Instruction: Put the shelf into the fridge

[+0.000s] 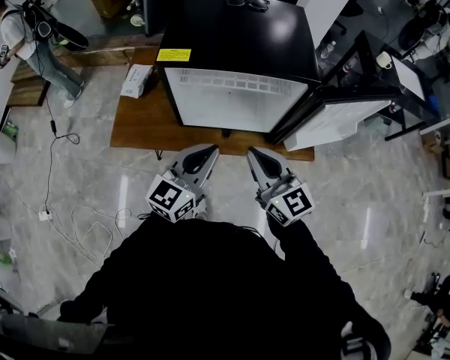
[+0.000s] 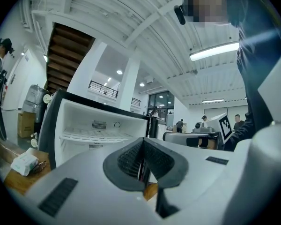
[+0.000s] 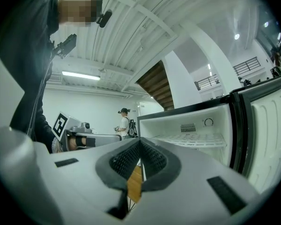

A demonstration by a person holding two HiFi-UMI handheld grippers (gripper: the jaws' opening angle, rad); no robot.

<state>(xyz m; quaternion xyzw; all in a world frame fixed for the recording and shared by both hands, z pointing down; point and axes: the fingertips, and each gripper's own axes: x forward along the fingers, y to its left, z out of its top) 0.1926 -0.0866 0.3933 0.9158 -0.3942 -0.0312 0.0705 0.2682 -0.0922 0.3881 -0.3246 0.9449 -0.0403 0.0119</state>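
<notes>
A small black fridge [image 1: 240, 36] stands on a low wooden table [image 1: 142, 126] with its door [image 1: 337, 117] swung open to the right. Its white inside shows a white wire shelf [image 1: 232, 81] lying flat in the upper part; the same shelf [image 2: 96, 136] shows in the left gripper view, and the shelf [image 3: 196, 139] again in the right gripper view. My left gripper [image 1: 211, 150] and right gripper [image 1: 252, 153] hang side by side in front of the table, short of the fridge. Both are shut with nothing between the jaws, left gripper [image 2: 143, 143] and right gripper [image 3: 140, 143] alike.
A pair of glasses [image 1: 247, 3] lies on the fridge top. A white packet [image 1: 137, 79] rests on the table's left part. A person [image 1: 30, 36] stands at the far left, and cables [image 1: 82, 227] trail over the marble floor. Desks and chairs [image 1: 427, 28] crowd the right.
</notes>
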